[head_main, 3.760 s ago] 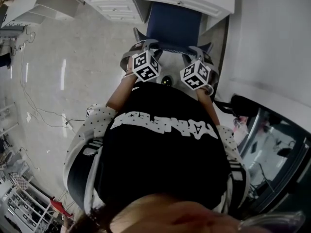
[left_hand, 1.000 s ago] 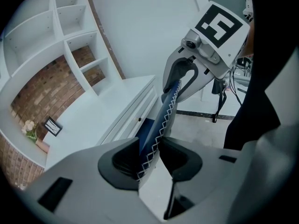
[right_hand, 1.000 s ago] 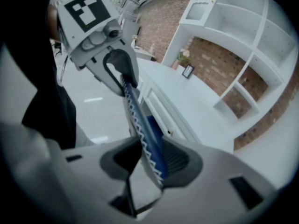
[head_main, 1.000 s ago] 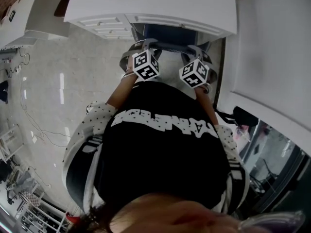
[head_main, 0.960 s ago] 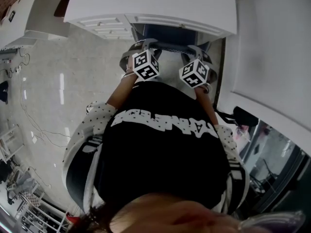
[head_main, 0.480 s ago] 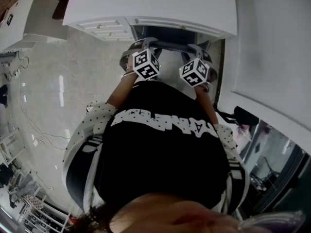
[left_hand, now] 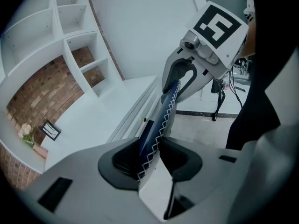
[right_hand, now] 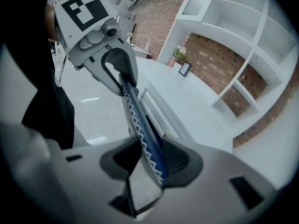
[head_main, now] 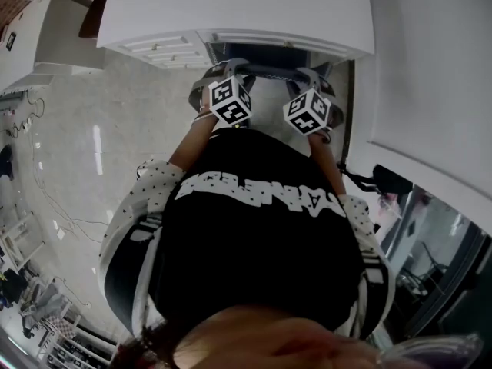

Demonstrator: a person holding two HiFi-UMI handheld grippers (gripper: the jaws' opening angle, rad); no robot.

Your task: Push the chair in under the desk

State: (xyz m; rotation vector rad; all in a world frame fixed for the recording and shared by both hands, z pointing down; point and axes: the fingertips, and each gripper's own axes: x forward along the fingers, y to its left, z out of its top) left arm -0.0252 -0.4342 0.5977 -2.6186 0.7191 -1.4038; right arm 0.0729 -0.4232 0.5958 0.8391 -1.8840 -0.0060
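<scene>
While left gripper and right gripper each clamp top edge of chair, jaws kept fairly wide by padding, chair sits almost wholly under desk. Risk: further push knocks grippers into desk front; uneven force twists chair.

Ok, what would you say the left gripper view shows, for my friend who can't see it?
The left tool is clamped on the top edge of a blue chair back with white zigzag stitching, and the right tool grips the same edge farther along. Behind are a white desk and white shelves on a brick wall.
</scene>
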